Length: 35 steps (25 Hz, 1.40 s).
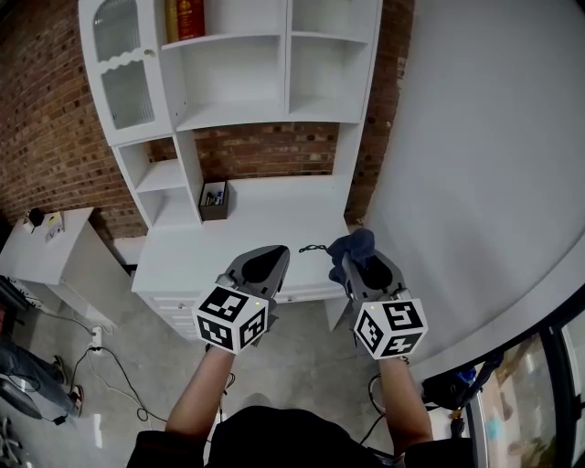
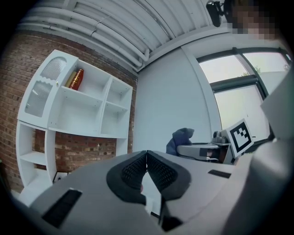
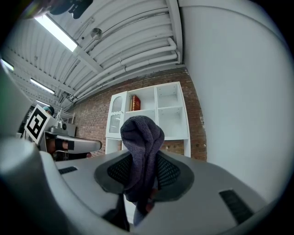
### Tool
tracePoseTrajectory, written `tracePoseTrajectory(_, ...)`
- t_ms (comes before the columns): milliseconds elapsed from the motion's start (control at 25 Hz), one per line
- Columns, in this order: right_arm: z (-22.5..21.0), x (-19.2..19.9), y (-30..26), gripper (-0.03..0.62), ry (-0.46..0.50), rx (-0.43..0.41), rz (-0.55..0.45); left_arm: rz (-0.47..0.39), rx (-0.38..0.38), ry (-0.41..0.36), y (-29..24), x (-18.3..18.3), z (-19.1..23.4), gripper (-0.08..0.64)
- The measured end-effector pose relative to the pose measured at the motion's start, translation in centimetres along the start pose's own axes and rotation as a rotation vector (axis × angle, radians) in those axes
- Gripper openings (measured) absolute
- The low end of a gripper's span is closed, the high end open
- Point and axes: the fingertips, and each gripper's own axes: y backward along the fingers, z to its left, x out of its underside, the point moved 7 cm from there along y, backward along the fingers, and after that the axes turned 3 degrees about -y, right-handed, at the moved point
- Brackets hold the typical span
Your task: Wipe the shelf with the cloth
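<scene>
Out before the white shelf [image 1: 239, 113], my right claw [image 1: 358, 263] pinches the cloth [image 1: 355, 244] so I can wipe, and my left claw [image 1: 273, 253] is closed on nothing.

White shelf [image 1: 265, 228] carries dark box [image 1: 213, 199], red bottle [image 1: 190, 18]

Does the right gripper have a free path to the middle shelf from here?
Likely yes: right gripper, shut on the cloth, faces the shelf with nothing between; left gripper sits aside.
</scene>
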Motion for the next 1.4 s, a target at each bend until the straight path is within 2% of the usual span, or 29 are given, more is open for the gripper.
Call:
tracePoseTrajectory(320, -1.4, 0.0, -1.0, 0.130, 0.003, -0.010, 0.004, 0.002, -0.011, 0.001, -1.4, 0.2, 0.3, 0.017)
tracePoseTrajectory(680, -2.8, 0.4, -4.2, 0.130, -0.010, -0.007, 0.003, -0.007, -0.016, 0.004, -4.1, 0.2, 2.6, 0.017)
tracePoseTrajectory(1400, -6.8, -0.9, -14.5, 0.130, -0.019, 0.023, 0.001, -0.004, 0.009, 0.007, -12.5, -0.9, 10.7, 0.017)
